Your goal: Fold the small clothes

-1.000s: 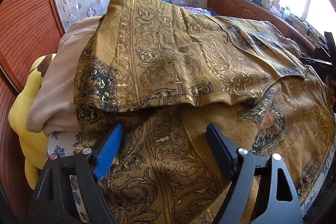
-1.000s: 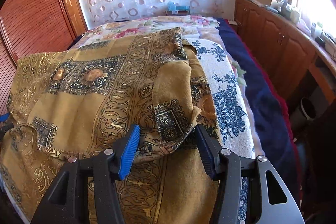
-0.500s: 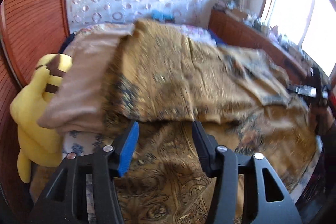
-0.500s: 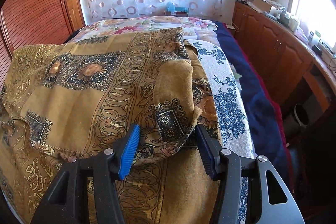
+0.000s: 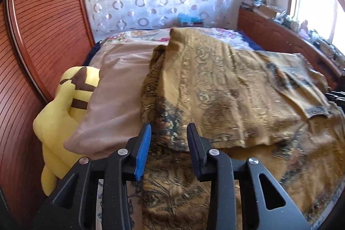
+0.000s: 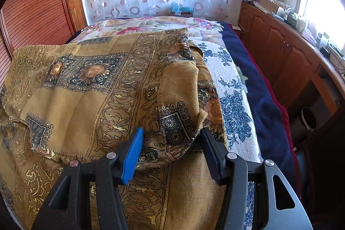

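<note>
A gold-brown patterned garment (image 5: 226,87) lies spread over the bed with its upper layer folded back onto itself. My left gripper (image 5: 169,135) hovers at the near left corner of that folded layer. Its jaws are closing, the corner shows in the gap between them, and the pads do not press on it. In the right wrist view the same garment (image 6: 90,87) covers the bed. A bunched fold of it (image 6: 176,122) sits between the fingers of my right gripper (image 6: 171,139), which is shut on it.
A beige pillow (image 5: 116,87) and a yellow plush toy (image 5: 64,113) lie left of the garment, against a ribbed wooden wall (image 5: 38,40). To the right are a blue-flowered white cloth (image 6: 232,100), a dark blue blanket (image 6: 261,96) and wooden cabinets (image 6: 280,51).
My left gripper's jaws have narrowed, and it has drawn back and up, so the pillow and plush toy show more. My right gripper has sunk a little, with the fold still between its fingers.
</note>
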`<state>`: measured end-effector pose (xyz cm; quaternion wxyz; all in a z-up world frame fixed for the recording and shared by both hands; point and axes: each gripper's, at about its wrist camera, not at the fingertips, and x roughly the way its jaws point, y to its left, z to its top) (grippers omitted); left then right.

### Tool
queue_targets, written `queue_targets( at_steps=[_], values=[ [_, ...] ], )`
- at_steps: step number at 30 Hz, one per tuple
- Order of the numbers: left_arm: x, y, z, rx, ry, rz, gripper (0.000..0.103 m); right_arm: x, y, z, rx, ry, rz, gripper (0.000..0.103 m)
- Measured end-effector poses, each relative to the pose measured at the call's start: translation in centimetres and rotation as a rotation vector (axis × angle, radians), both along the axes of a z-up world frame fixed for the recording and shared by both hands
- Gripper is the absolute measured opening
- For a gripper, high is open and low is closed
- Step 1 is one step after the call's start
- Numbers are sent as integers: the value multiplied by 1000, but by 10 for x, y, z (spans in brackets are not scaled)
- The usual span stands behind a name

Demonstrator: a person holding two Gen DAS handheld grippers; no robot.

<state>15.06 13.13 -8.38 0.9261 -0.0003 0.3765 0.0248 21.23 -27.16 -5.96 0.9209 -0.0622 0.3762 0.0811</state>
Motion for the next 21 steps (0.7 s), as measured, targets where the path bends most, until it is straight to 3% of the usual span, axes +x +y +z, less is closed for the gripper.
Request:
queue_targets(
  at_steps=[7, 11, 19, 21],
  values=[
    [9, 7, -9, -36, 54, -30, 35, 0, 0, 0, 0, -1, 0, 56],
    [8, 4, -5, -56, 54, -70, 20, 0, 0, 0, 0, -1, 0, 56],
    [21, 6, -11, -53, 87, -49, 20, -1, 0, 0, 0, -2, 1, 56],
    [20, 5, -9, -56, 78, -62, 15, 0, -1, 0, 1, -2, 1, 56]
  ],
)
